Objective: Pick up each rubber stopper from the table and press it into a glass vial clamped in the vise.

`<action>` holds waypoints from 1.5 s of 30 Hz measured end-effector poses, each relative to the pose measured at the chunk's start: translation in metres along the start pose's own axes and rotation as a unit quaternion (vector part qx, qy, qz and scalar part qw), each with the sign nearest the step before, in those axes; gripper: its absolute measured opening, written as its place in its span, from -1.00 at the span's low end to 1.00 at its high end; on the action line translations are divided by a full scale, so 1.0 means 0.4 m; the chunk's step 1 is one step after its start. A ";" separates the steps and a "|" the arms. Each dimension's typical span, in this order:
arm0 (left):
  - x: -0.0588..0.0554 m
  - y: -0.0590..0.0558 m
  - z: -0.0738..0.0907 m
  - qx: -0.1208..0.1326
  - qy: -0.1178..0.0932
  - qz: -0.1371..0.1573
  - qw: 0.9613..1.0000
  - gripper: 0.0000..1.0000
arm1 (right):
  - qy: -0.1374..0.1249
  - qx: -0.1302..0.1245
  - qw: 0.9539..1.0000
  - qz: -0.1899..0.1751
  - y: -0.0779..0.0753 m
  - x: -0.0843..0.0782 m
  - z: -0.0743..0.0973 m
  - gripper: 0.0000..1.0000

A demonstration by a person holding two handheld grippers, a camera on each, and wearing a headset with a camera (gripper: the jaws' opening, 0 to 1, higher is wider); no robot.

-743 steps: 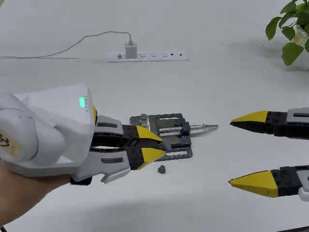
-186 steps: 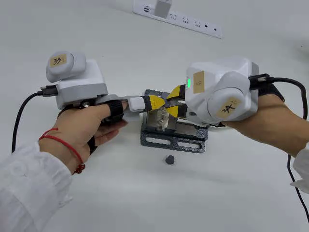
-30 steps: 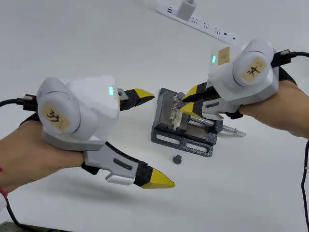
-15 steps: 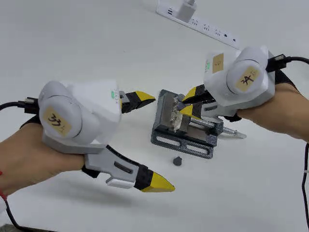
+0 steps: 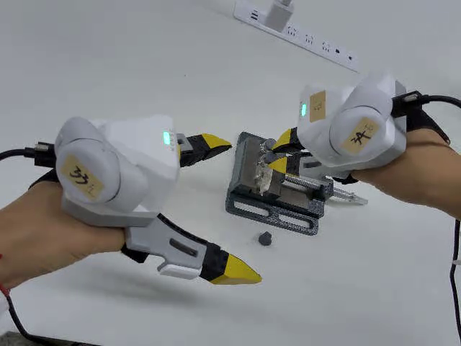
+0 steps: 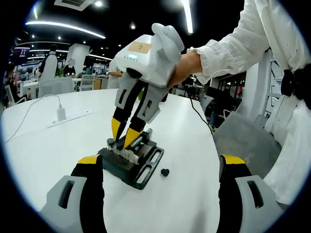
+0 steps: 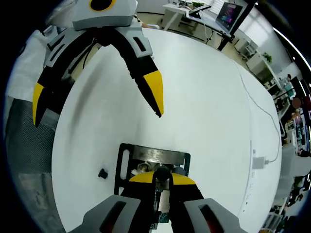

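Observation:
A dark vise [image 5: 268, 213] stands mid-table and clamps a clear glass vial [image 5: 262, 177]. My right gripper [image 5: 276, 150] hangs over the vise top, shut on a dark rubber stopper [image 7: 163, 173] pinched between its yellow tips directly above the vise [image 7: 124, 167]. A second stopper [image 5: 265, 238] lies loose on the table just in front of the vise. My left gripper [image 5: 227, 209] is open wide to the left of the vise, holding nothing. In the left gripper view the right gripper [image 6: 124, 134] points down onto the vise [image 6: 143, 171], with the loose stopper [image 6: 164, 172] beside it.
A white power strip [image 5: 297, 33] with a charger plugged in lies at the far edge of the white table [image 5: 144, 72]. The vise's screw handle [image 5: 351, 197] sticks out to the right. A person's sleeve [image 6: 243, 43] shows behind the right gripper.
The right gripper has shifted slightly left and rolled over the vise, still holding the stopper. The left gripper stays open in about the same place.

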State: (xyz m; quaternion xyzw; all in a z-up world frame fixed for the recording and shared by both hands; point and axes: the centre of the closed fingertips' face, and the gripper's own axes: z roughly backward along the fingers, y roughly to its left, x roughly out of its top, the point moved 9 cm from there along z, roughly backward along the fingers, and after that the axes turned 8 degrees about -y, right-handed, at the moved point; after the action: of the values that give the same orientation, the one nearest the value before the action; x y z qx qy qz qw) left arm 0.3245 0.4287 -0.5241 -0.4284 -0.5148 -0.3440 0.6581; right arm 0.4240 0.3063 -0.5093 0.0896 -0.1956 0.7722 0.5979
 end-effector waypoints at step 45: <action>0.005 -0.009 -0.005 -0.006 -0.001 0.005 1.000 0.98 | -0.070 -0.006 0.991 -0.117 -0.031 -0.025 0.043 -1.00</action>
State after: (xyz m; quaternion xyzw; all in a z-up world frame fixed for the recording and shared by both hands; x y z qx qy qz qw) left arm 0.3224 0.4255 -0.5215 -0.4356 -0.5110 -0.3432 0.6567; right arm 0.4369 0.2929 -0.4951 0.1624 -0.2300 0.6875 0.6694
